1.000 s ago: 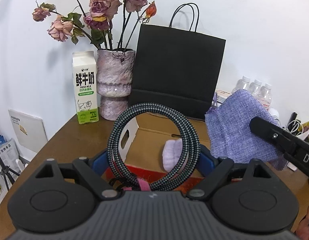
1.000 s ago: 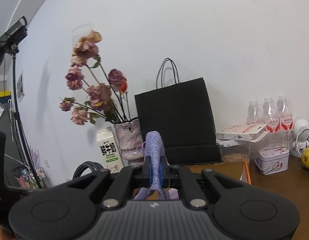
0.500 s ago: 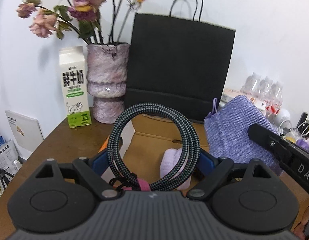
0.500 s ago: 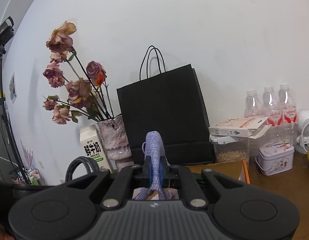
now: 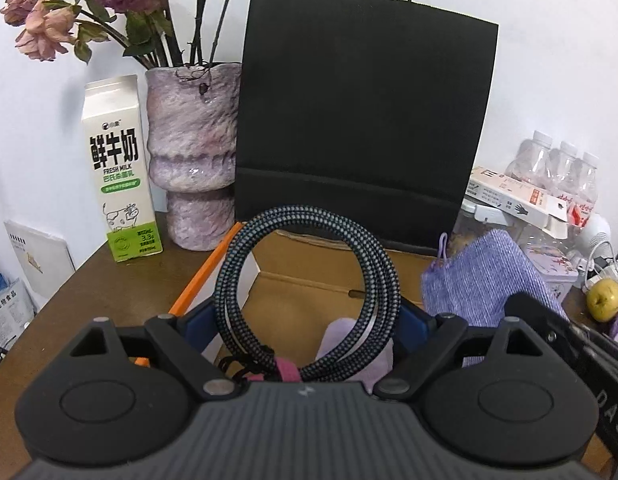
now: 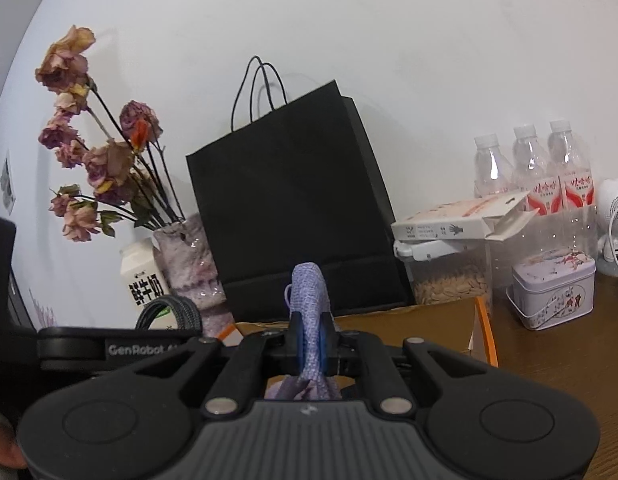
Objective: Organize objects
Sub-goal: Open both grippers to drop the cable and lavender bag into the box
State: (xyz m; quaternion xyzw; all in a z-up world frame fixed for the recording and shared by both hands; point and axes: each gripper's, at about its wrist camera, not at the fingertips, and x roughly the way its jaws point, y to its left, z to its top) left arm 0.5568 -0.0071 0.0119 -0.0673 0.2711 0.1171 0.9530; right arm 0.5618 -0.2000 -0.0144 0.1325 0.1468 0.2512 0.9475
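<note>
Item one: your left gripper (image 5: 307,316), jaws spread wide and pressing outward-sized around a coiled braided cable (image 5: 309,292), the coil standing upright between the blue pads, bound at its six o'clock by a pink strap (image 5: 287,372). The coil hangs over an open cardboard box (image 5: 309,276) with an orange-edged flap at its nine o'clock; a pale lilac cloth item (image 5: 341,332) lies inside the box. Item two: your right gripper (image 6: 311,344), jaws pressed together on a purple woven pouch (image 6: 309,300), which stands edge-on between the pads; in the left wrist view the same pouch sits at three o'clock of the coil, above the box's right side. Backdrop stock, on the brown table (image 5: 89,280): a black paper bag (image 5: 361,120) at twelve o'clock, directly behind the box; a mottled purple vase (image 5: 193,152) of dried roses (image 5: 45,32) just beside the bag at ten o'clock; a fresh milk carton (image 5: 119,168) left of the vase. At two o'clock: three water bottles (image 6: 533,164), a flat white carton (image 6: 457,220) lying on a clear seed container (image 6: 449,280), and a decorated tin (image 6: 553,292). A yellow-green fruit (image 5: 605,300) lies at the far right.
</note>
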